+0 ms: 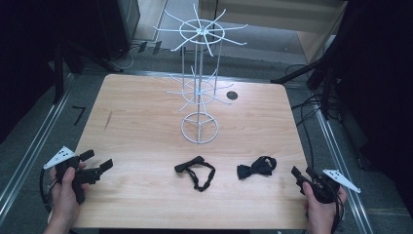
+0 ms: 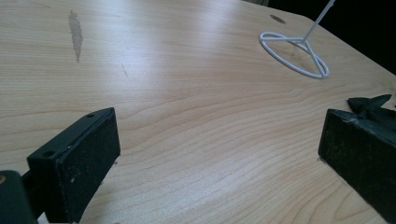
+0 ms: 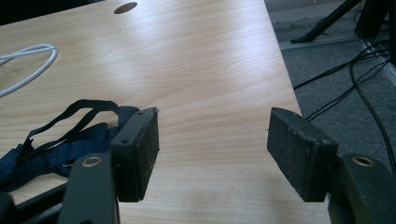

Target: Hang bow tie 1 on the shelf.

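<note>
- High view: the left gripper [image 1: 97, 163] rested at the near left corner of the table [image 1: 136, 107], jaws spread wide over bare wood and holding nothing. The right gripper [image 1: 302, 174] sat at the near right edge, jaws likewise apart and empty. Both seemed parked at the margins, probably to leave the middle free.
- Two bow ties lay between them along the near edge: the black bow tie [image 1: 196, 171] near the centre with its strap looped out, and the dark blue bow tie [image 1: 257, 166] to its right, just beside the right gripper. The white wire rack [image 1: 199, 73] stood upright behind them, its ring base on the table and its hook arms bare, likely where the ties were meant to hang.
- Open wood ran wide on the left and between ties and rack base; the right gripper worked close to the table's edge.
- Left gripper view: the wide jaws framed clear table, with the rack's ring base [image 2: 294, 53] far right and a tip of the black bow tie [image 2: 369, 103] just beyond the right jaw.
- Right gripper view: the open jaws pointed along the table's right edge, the dark blue bow tie [image 3: 60, 140] lying beside and behind the left jaw, with cables on the floor [image 3: 345, 70] past the edge.
</note>
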Demonstrator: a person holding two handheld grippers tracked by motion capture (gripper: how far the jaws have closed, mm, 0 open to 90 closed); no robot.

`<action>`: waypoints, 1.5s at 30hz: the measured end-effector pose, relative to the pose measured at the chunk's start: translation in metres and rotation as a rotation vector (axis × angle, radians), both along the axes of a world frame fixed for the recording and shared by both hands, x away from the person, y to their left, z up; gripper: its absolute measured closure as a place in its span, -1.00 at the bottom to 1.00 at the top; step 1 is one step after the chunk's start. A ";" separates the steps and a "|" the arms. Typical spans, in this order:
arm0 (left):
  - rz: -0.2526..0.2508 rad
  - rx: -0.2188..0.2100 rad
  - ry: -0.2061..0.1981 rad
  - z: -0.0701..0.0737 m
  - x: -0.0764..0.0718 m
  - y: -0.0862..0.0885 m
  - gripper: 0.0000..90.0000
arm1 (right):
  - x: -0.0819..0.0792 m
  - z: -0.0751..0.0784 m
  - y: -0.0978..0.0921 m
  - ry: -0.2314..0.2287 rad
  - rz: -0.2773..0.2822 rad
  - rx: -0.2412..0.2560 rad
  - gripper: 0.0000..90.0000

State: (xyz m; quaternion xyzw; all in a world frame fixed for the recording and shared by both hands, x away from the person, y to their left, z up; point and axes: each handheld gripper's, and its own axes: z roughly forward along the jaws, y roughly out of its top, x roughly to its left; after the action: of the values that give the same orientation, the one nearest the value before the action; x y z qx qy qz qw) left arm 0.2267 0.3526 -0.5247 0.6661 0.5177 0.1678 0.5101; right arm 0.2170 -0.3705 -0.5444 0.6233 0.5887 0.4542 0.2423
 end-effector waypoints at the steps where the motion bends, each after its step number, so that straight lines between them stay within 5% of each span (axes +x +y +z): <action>1: 0.001 0.000 0.001 0.000 0.000 0.000 -1.00 | 0.000 0.001 0.001 -0.003 0.001 -0.002 -0.22; 5: 0.001 0.003 -0.001 0.000 0.000 0.000 -1.00 | 0.003 0.003 0.007 -0.004 0.016 -0.020 -0.07; 15: 0.009 0.007 0.006 0.000 0.001 -0.001 -1.00 | 0.010 0.007 0.035 -0.016 0.065 -0.099 -0.05; 24: 0.026 0.017 0.003 0.000 0.001 -0.001 -1.00 | 0.015 0.005 0.045 -0.006 0.093 -0.102 -0.05; 45: 0.099 0.116 0.005 0.002 0.000 -0.007 -1.00 | 0.030 -0.007 0.057 0.115 0.142 -0.093 0.29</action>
State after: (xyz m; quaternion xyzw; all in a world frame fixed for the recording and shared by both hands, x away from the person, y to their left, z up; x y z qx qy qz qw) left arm 0.2266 0.3454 -0.5229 0.6685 0.5408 0.2210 0.4603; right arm 0.2466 -0.3131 -0.5518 0.5933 0.6646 0.4058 0.2038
